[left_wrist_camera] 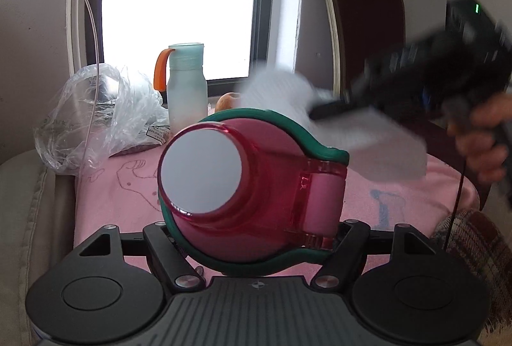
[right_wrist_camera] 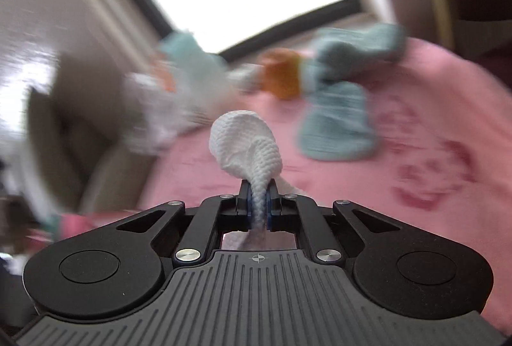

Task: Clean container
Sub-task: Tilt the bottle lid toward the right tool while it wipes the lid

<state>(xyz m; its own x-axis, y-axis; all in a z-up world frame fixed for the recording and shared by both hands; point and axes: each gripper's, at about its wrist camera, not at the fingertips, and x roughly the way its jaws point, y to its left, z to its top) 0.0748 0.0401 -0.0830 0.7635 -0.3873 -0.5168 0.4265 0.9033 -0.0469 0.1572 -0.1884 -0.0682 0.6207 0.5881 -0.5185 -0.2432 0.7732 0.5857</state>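
Observation:
My left gripper (left_wrist_camera: 252,237) is shut on a red translucent container (left_wrist_camera: 243,186) with a green rim (left_wrist_camera: 288,128), held on its side with its grey bottom (left_wrist_camera: 201,168) facing the camera. My right gripper (right_wrist_camera: 259,195) is shut on a white cloth (right_wrist_camera: 244,144). In the left wrist view the right gripper (left_wrist_camera: 323,112) is blurred at the right, above the container, with the white cloth (left_wrist_camera: 320,112) hanging at the container's far rim.
A pink cloth (left_wrist_camera: 121,186) covers the table. A pale green bottle (left_wrist_camera: 187,83) with an orange strap, a clear plastic bag (left_wrist_camera: 99,109) and an orange fruit (left_wrist_camera: 227,101) stand at the back by the window. A teal cloth (right_wrist_camera: 339,122) lies on the pink cover. A chair (left_wrist_camera: 364,22) stands behind.

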